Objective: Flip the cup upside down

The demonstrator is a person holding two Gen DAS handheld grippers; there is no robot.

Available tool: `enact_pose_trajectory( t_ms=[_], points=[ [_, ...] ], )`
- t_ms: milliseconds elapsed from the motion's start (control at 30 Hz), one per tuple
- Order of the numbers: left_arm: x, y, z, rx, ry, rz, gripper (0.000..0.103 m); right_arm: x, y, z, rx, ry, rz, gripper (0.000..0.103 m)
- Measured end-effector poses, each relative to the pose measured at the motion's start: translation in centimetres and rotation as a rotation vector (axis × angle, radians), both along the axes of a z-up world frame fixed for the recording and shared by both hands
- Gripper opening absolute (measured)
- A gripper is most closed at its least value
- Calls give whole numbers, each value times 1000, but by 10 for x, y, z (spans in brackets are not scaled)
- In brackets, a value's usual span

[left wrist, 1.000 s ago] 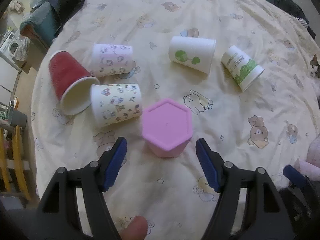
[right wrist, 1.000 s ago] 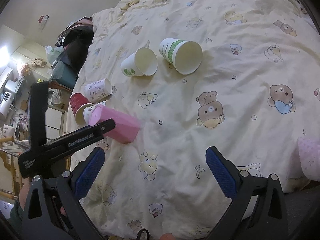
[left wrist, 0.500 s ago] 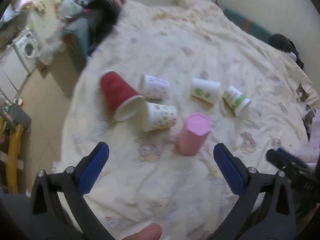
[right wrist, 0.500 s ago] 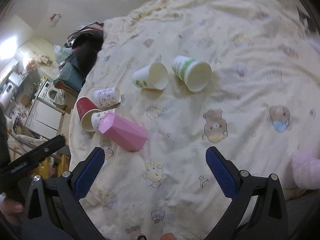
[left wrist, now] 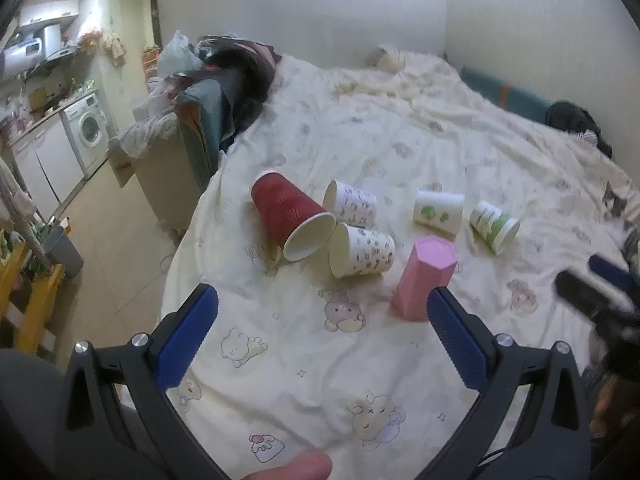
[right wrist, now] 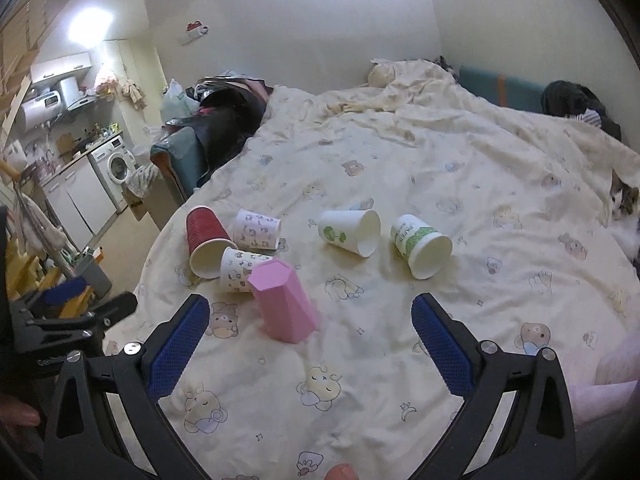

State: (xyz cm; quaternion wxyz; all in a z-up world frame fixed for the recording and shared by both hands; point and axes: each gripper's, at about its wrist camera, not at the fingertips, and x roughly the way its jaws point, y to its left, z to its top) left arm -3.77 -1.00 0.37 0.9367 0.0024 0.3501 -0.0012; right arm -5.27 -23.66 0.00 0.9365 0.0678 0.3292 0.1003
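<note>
A pink hexagonal cup [left wrist: 425, 276] stands upside down on the bed, also in the right wrist view [right wrist: 283, 306]. My left gripper [left wrist: 320, 320] is open and empty, held back above the bed in front of the cup. My right gripper [right wrist: 310, 330] is open and empty, also back from the cups. A red cup [left wrist: 290, 214], two cartoon-print cups [left wrist: 362, 256] [left wrist: 352, 203] and two white cups with green print [left wrist: 439, 209] [left wrist: 494, 226] lie on their sides beyond the pink cup.
The cups rest on a cream bear-print bedspread [right wrist: 460, 184]. The bed's left edge drops to the floor [left wrist: 112, 216]. A chair with clothes [left wrist: 208, 120] stands beside the bed. A cat [right wrist: 622, 200] lies at the right edge.
My left gripper has opened wider, let go of the pink cup and pulled back and up. The right gripper has also risen and tilted up. The pink cup stays standing upside down.
</note>
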Motion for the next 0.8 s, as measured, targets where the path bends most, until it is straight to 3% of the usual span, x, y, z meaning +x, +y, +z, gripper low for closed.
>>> enact_pose_trajectory(
  t_ms=[133, 533, 800],
  points=[
    [-3, 0, -2, 22, -13, 12, 103, 7, 12, -9, -27, 28, 16, 103],
    [2, 8, -7, -29, 20, 41, 103, 15, 16, -16, -69, 29, -9, 103],
    [2, 8, -7, -22, 19, 43, 103, 15, 17, -15, -81, 25, -10, 103]
  ],
)
